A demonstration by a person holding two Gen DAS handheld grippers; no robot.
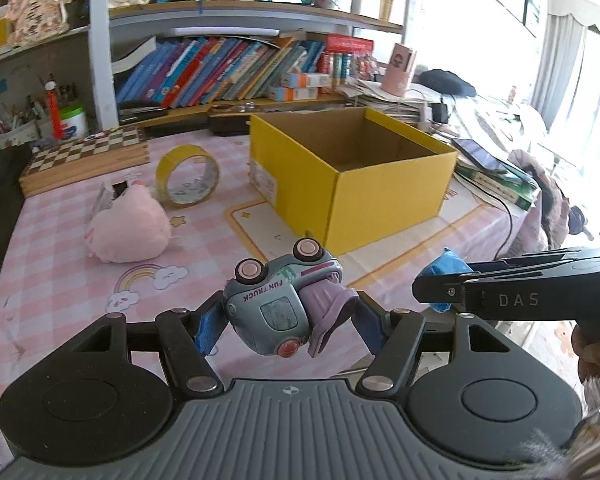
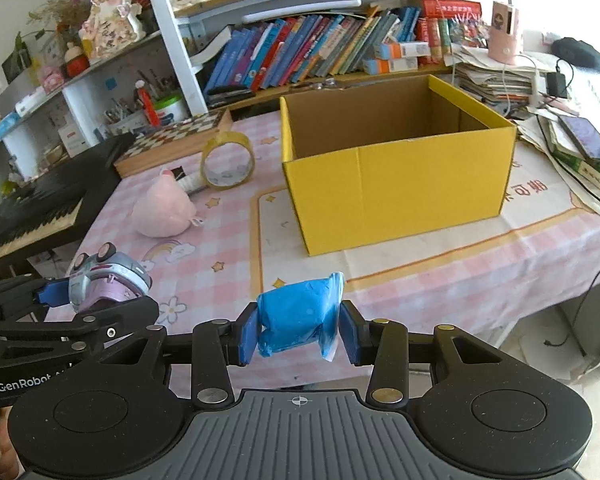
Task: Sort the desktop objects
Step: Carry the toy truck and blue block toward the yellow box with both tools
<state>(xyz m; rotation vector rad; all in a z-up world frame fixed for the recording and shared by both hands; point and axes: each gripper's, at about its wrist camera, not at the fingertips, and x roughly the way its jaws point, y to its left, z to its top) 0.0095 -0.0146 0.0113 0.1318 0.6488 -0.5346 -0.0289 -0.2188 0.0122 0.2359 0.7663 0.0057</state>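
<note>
The open yellow cardboard box (image 2: 396,184) has nothing over its mouth, and bare checked pink tablecloth (image 2: 228,248) runs up to it. A round pink plush toy (image 2: 166,210) and an upright yellow tape roll (image 2: 228,160) sit off to the left.

"FUN TRUCK" on toy truck (image 1: 284,304); "GenRobot" on left gripper (image 2: 80,320) body.

Glossy plastic toy truck (image 1: 284,304); crinkled shiny blue wrapper (image 2: 298,316); matt cardboard box (image 2: 396,196); fuzzy cloth pink plush (image 1: 130,228).

I list from the open box (image 2: 396,184): tape roll (image 2: 228,160) left, plush toy (image 2: 164,212) left and nearer, chessboard (image 2: 172,140) behind the roll.
</note>
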